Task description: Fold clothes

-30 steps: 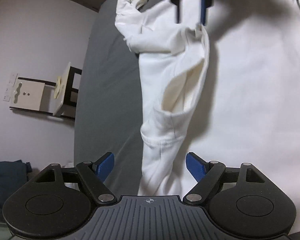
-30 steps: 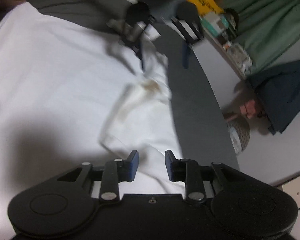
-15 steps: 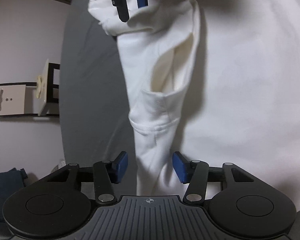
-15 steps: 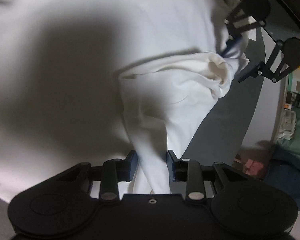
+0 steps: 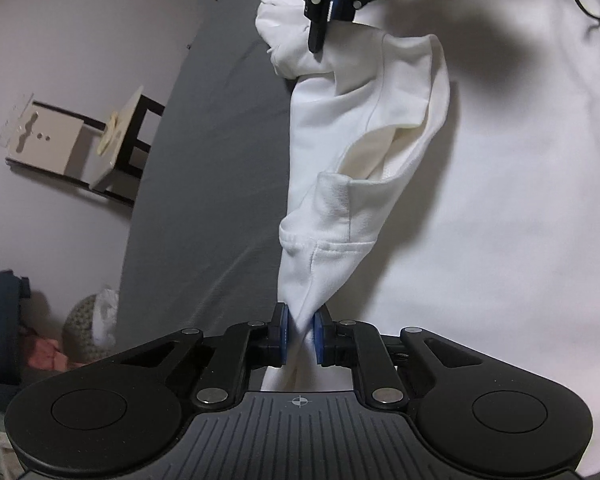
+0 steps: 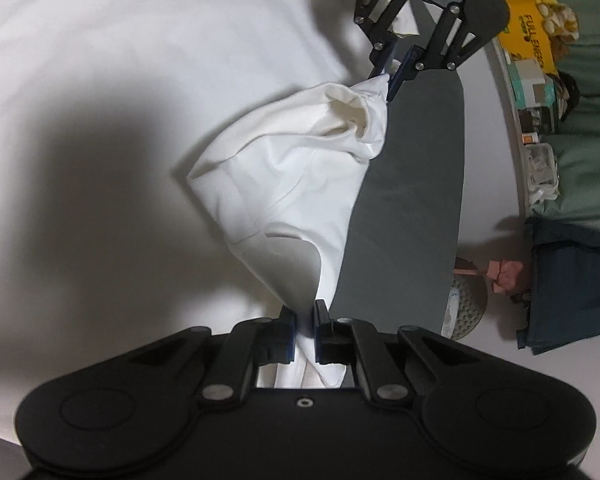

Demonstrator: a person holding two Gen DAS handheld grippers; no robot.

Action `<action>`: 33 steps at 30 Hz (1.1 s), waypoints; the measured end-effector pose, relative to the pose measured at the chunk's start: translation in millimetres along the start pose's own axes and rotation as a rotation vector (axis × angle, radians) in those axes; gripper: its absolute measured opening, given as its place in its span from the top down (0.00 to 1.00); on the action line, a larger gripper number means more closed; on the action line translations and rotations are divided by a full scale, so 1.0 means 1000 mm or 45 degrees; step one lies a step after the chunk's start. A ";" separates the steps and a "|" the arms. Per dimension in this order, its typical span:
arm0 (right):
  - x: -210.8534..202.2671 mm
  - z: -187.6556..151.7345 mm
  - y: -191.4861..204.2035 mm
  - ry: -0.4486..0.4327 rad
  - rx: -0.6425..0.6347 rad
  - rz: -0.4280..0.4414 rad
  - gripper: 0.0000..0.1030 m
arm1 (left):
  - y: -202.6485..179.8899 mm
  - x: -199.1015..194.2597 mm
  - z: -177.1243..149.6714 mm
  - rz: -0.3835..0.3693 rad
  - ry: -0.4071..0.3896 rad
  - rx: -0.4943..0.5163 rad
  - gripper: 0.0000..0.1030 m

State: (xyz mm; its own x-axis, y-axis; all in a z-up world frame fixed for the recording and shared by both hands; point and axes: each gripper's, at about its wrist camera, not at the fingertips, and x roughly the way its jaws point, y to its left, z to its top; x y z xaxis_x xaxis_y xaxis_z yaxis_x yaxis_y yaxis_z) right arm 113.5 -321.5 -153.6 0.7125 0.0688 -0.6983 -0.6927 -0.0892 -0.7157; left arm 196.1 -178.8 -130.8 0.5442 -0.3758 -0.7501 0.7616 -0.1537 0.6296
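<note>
Grey bed under a spread white sheet. Both grippers, left gripper and right gripper, have just closed onto opposite ends of a white garment, lifted along the sheet's edge. Thin pinches could slip if pulled taut.

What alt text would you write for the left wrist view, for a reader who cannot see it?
The left gripper, jaws just closed, pinches one end of a white garment, which stretches up to the right gripper gripping its far end. Beneath lie a white sheet and a grey mattress edge.
</note>
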 end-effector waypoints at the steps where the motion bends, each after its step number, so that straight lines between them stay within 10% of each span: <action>1: 0.001 0.001 0.002 0.004 -0.017 -0.002 0.91 | -0.002 0.001 0.000 -0.006 0.015 0.021 0.87; 13: 0.002 0.008 0.016 -0.011 -0.085 -0.013 0.88 | -0.015 0.003 0.010 0.024 0.025 0.178 0.86; 19: 0.007 0.009 0.002 0.006 0.106 -0.044 0.94 | -0.002 0.006 0.013 0.048 -0.019 0.058 0.86; 28: 0.054 -0.025 -0.099 0.199 1.042 -0.236 0.96 | 0.049 0.023 -0.004 0.267 0.059 -0.377 0.91; 33: 0.100 -0.069 -0.147 0.305 1.678 -0.165 0.96 | 0.090 0.050 -0.011 0.456 0.193 -0.723 0.91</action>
State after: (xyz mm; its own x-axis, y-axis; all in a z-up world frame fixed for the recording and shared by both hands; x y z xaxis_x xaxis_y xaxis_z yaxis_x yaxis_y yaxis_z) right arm 294.2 -370.5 -117.4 0.6886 -0.1820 -0.7020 -0.1138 0.9289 -0.3524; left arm 295.9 -201.7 -113.4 0.8086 -0.1758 -0.5615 0.5693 0.4745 0.6714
